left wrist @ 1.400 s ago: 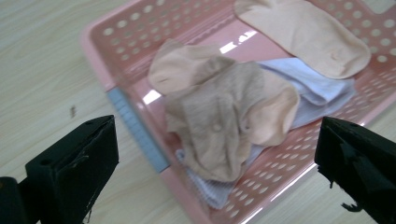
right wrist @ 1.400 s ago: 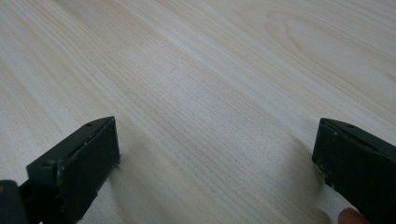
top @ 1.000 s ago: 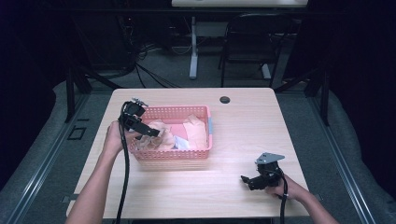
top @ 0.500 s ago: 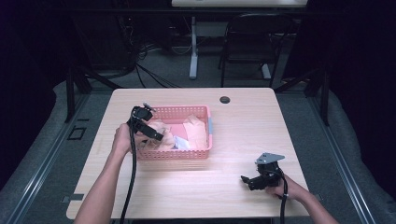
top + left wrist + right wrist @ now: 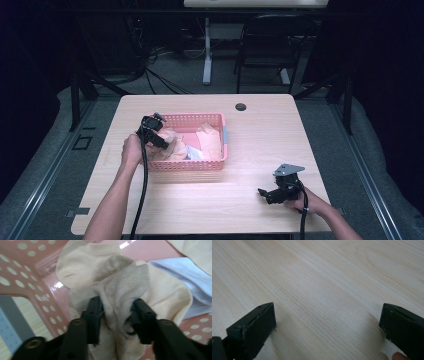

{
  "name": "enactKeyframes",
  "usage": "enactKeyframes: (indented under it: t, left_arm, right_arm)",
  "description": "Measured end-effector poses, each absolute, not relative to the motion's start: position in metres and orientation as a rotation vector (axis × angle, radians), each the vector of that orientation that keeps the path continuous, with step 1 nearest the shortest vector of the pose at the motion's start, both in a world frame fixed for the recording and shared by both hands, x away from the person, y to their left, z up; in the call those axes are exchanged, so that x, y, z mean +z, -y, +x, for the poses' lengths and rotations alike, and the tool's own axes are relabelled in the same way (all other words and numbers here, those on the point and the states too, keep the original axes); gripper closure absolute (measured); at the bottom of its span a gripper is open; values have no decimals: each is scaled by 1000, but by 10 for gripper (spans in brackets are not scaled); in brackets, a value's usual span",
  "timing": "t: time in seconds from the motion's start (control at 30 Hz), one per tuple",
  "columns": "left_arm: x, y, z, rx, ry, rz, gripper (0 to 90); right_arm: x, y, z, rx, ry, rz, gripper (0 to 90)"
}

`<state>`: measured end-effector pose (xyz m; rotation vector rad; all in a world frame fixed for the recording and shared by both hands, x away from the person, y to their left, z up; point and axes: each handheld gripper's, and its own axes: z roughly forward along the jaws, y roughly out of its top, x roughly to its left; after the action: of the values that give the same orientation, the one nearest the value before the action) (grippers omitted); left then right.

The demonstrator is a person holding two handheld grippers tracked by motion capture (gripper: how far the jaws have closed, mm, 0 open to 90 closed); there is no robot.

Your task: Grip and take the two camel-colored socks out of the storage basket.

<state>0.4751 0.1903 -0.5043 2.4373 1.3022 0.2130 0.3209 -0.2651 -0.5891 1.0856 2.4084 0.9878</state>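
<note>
Left gripper (image 5: pixel 113 315) has just been closing its jaws, now pinching a cream sock's (image 5: pixel 120 287) bunched fold at the pink basket's (image 5: pixel 200 165) left end, while the right gripper (image 5: pixel 272 192), jaws wide and empty, rests well right of the basket.

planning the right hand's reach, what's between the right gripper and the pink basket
Bare wooden table: in the high view nothing lies between the right gripper and the pink basket. The right gripper view shows bare wood between its open jaws.
</note>
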Motion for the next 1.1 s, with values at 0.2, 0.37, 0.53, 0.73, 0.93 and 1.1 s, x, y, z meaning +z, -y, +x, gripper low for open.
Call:
enactKeyframes:
  t: [0.2,0.37,0.53,0.73,0.93,1.1]
  left_arm:
    - [-496,-190,475,220,-1294,2437,768]
    - [-482,-191,473,240,-1276,2433,767]
    - [-466,-194,470,263,-1250,2407,766]
    - [-449,-194,467,286,-1230,2404,766]
    - [-436,-190,464,298,-1204,2415,766]
    - [-424,-189,461,312,-1203,2418,767]
  right_arm:
    - [-589,265,321,988,-2410,1083,0]
    - [-589,266,321,979,-2414,1080,0]
    - [-589,265,320,986,-2412,1081,0]
    - [-589,265,320,989,-2409,1083,0]
    - [-589,265,319,988,-2405,1091,0]
    - [-590,264,318,997,-2395,1107,0]
